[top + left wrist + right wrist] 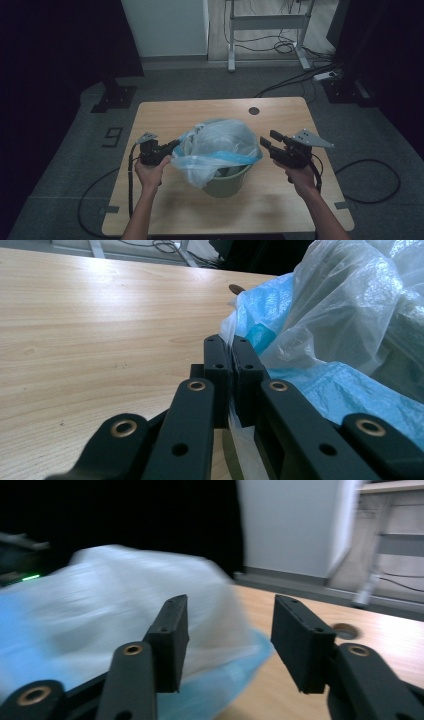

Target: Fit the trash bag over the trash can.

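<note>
A pale green bin (227, 182) stands mid-table, lined with a clear and blue plastic bag (220, 142) that billows over its rim. My left gripper (175, 145) sits at the bag's left edge. In the left gripper view its jaws (232, 347) are pressed together with a thin fold of the bag (345, 325) pinched between them. My right gripper (267, 142) hovers just right of the bag, off the table. In the right gripper view it (230, 625) stands open with nothing between the pads, and the bag (100, 605) lies blurred beyond it.
The wooden table (200, 112) has a round cable hole (254, 110) near its far edge. A white desk frame (267, 22) and cables lie on the floor behind. Dark curtains flank both sides.
</note>
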`<state>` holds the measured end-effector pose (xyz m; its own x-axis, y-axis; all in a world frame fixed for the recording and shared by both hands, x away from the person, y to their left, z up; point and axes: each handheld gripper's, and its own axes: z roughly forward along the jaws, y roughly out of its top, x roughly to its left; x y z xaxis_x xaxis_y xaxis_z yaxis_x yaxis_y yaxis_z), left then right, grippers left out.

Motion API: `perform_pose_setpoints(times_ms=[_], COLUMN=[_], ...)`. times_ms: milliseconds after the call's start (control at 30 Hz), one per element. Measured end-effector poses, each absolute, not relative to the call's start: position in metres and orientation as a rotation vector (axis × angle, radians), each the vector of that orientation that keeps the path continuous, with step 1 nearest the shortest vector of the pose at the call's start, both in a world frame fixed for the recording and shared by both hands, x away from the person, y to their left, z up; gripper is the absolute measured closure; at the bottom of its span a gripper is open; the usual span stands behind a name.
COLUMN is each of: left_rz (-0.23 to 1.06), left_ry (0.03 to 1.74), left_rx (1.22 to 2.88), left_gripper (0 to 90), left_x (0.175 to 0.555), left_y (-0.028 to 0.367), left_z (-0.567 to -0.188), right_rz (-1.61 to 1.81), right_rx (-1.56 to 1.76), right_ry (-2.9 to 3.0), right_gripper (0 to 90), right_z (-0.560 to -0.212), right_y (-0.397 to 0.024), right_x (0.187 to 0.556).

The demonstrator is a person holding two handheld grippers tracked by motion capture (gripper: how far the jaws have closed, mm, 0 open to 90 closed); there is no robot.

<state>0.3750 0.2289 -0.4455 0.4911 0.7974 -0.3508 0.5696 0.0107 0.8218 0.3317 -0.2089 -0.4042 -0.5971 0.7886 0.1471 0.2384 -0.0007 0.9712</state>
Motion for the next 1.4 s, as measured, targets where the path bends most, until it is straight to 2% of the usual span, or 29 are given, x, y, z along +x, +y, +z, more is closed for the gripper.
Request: perform_pose_setpoints(times_ms=[267,467,533,633,700,800,1133,1400], left_rz=[0.276,0.281,0.283,0.292,0.308,0.313,0.331,0.334], left_ry=[1.184,1.187,1.186,1.186,1.183,1.180,1.161,1.145], left_rx=[1.657,1.648,1.649,1.649,1.643,1.642,1.666,1.706], left_gripper=[86.8,86.8,86.8,86.8,86.9,86.9,87.4,88.2], left_x=[0.374,0.372,0.371,0.371,0.369,0.367,0.360,0.358], left_y=[0.227,0.228,0.229,0.231,0.232,0.233,0.231,0.227], left_z=[-0.444,-0.442,-0.442,-0.441,-0.440,-0.438,-0.433,-0.431], right_rz=[1.737,1.680,1.670,1.671,1.660,1.693,1.740,1.756], right_rx=[0.813,0.698,0.692,0.636,0.596,0.567,0.510,0.551], right_ry=[2.011,2.138,2.153,2.173,2.153,2.111,2.139,2.202], right_gripper=[32.3,32.2,38.4,61.7,73.4,82.7,86.5,87.1], right_z=[-0.393,-0.395,-0.398,-0.400,-0.401,-0.401,-0.429,-0.460], right_y=[-0.180,-0.154,-0.150,-0.148,-0.149,-0.154,-0.172,-0.179], right_x=[0.297,0.298,0.299,0.297,0.292,0.283,0.247,0.253])
